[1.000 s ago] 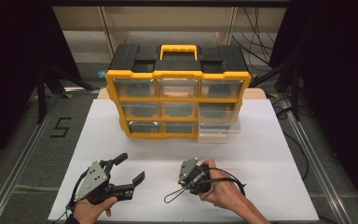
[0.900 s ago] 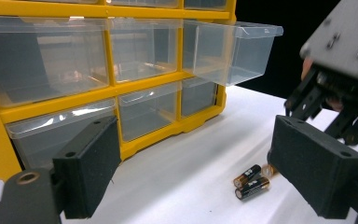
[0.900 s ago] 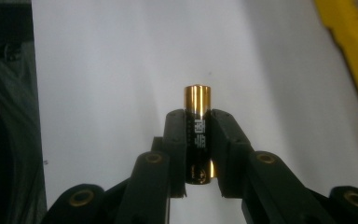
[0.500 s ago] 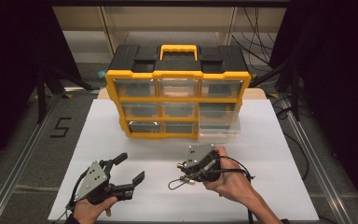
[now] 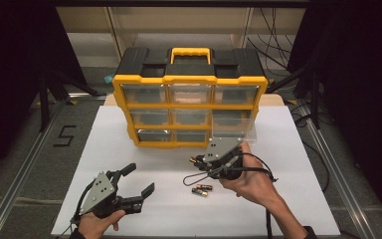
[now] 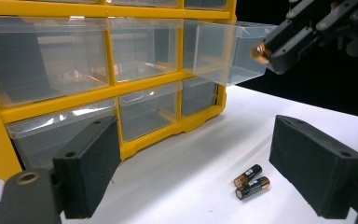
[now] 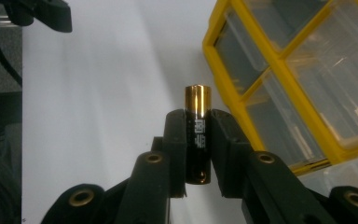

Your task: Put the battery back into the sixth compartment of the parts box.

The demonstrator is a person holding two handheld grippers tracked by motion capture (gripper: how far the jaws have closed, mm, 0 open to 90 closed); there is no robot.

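Black and gold, a battery sits clamped between the pads of the right gripper, its gold cap poking out past the fingertips. That gripper hangs above the white table, just in front of the yellow drawer cabinet, with the battery's tip pointing toward the left side of the table as seen from above. The one pulled-out clear drawer, on the right of the middle row, juts forward just behind and to the right of it.

The step in hand looks like carrying this battery to that open drawer. The next move, I would judge, calls for swinging the gripper round over the drawer's open top, tipping the battery in, and only then letting the jaws part; the drawer's thin front wall stands close, so the approach wants to come from above and not knock it.

The left gripper rests low near the table's front edge, jaws standing wide apart with nothing between them.

Counting up: three batteries in all, one held and two loose batteries lying side by side on the table, almost touching. The cabinet has nine clear drawers in three rows of three, eight pushed in and one out, none showing contents that I can make out. Two grippers, one hand to each
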